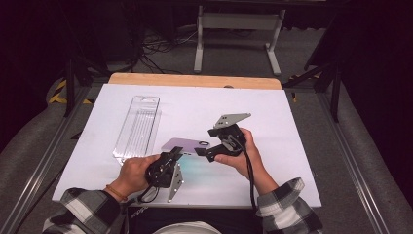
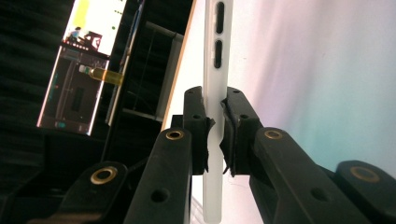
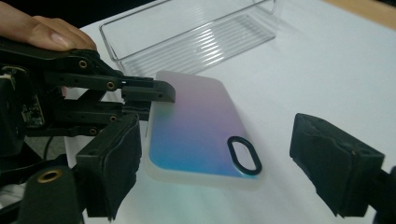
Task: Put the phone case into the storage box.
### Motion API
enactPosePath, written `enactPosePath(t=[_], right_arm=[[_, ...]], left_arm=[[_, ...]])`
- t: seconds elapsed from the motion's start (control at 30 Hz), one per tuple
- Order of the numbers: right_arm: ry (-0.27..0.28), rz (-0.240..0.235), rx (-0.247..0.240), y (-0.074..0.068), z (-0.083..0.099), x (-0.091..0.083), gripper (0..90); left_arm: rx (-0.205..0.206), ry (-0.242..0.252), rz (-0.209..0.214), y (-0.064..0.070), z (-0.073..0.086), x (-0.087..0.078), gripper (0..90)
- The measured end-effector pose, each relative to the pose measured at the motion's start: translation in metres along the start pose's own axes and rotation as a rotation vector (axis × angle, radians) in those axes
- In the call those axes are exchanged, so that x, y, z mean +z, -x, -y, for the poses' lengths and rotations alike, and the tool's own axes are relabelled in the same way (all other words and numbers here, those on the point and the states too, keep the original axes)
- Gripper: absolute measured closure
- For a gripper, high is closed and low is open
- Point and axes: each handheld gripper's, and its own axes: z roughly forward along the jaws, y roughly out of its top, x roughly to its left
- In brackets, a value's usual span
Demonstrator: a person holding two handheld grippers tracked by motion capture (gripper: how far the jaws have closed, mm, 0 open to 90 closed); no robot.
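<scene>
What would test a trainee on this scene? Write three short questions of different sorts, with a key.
1. True or false: the left gripper is shut on the edge of the phone case.
2. The right gripper has its jaws: A) open, near the case's end with the camera hole; B) shut on the case; C) shut on a cable.
3. Which container lies on the white table beyond the case?

Key: 1 true; 2 A; 3 the clear plastic tray.

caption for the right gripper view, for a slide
Right gripper open around the camera end of an iridescent phone case, left gripper clamping its far edge.
</scene>
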Motion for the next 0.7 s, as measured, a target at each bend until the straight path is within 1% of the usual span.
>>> enactPosePath(t=[0.03, 0.1, 0.13, 0.17, 0.2, 0.23, 0.33, 0.37, 0.4, 0.43, 0.47, 0.5, 0.53, 0.57, 0.6, 0.63, 0.7], right_arm=[[0.013, 0.014, -0.008, 0.000, 0.000, -0.003, 17.6], [0.037, 0.027, -0.022, 0.000, 0.000, -0.009, 17.7], [0.049, 0.035, -0.024, 0.000, 0.000, -0.011, 17.8], [0.060, 0.038, -0.026, 0.000, 0.001, -0.013, 17.9], [0.068, 0.039, -0.032, 0.000, 0.001, -0.015, 17.9], [0.078, 0.046, -0.040, 0.000, 0.001, -0.017, 17.8], [0.107, 0.057, -0.074, -0.001, 0.004, -0.020, 17.8], [0.107, 0.057, -0.074, -0.001, 0.004, -0.020, 17.8], [0.122, 0.077, -0.103, -0.003, 0.006, -0.021, 17.7], [0.136, 0.086, -0.138, -0.006, 0.007, -0.022, 17.6], [0.146, 0.101, -0.157, -0.007, 0.008, -0.023, 17.5], [0.153, 0.121, -0.173, -0.009, 0.009, -0.024, 17.6], [0.158, 0.144, -0.201, -0.011, 0.010, -0.024, 17.6], [0.165, 0.157, -0.219, -0.012, 0.012, -0.025, 17.5], [0.174, 0.169, -0.228, -0.013, 0.012, -0.026, 17.6], [0.174, 0.169, -0.228, -0.013, 0.012, -0.026, 17.6], [0.194, 0.197, -0.263, -0.015, 0.016, -0.027, 17.0]], left_arm=[[-0.038, 0.028, 0.007, 0.001, 0.001, 0.001, 81.5], [-0.057, 0.004, 0.022, -0.004, 0.002, -0.001, 81.5], [-0.071, 0.022, 0.031, -0.007, 0.003, -0.001, 81.5], [-0.071, 0.022, 0.031, -0.007, 0.003, -0.001, 81.5], [-0.108, 0.027, 0.045, -0.011, 0.004, -0.002, 81.5], [-0.131, 0.026, 0.049, -0.012, 0.005, -0.002, 81.5], [-0.169, 0.049, 0.057, -0.020, 0.008, -0.004, 81.5], [-0.169, 0.049, 0.057, -0.020, 0.008, -0.004, 81.5], [-0.204, 0.058, 0.068, -0.023, 0.010, -0.005, 81.5], [-0.218, 0.064, 0.071, -0.024, 0.010, -0.005, 81.6], [-0.231, 0.069, 0.073, -0.026, 0.011, -0.006, 81.5], [-0.261, 0.079, 0.087, -0.029, 0.013, -0.006, 81.5], [-0.292, 0.088, 0.096, -0.032, 0.014, -0.007, 81.5], [-0.304, 0.091, 0.102, -0.033, 0.015, -0.007, 81.5], [-0.336, 0.098, 0.116, -0.035, 0.016, -0.007, 81.5], [-0.336, 0.098, 0.116, -0.035, 0.016, -0.007, 81.5], [-0.370, 0.109, 0.126, -0.039, 0.019, -0.008, 81.5]])
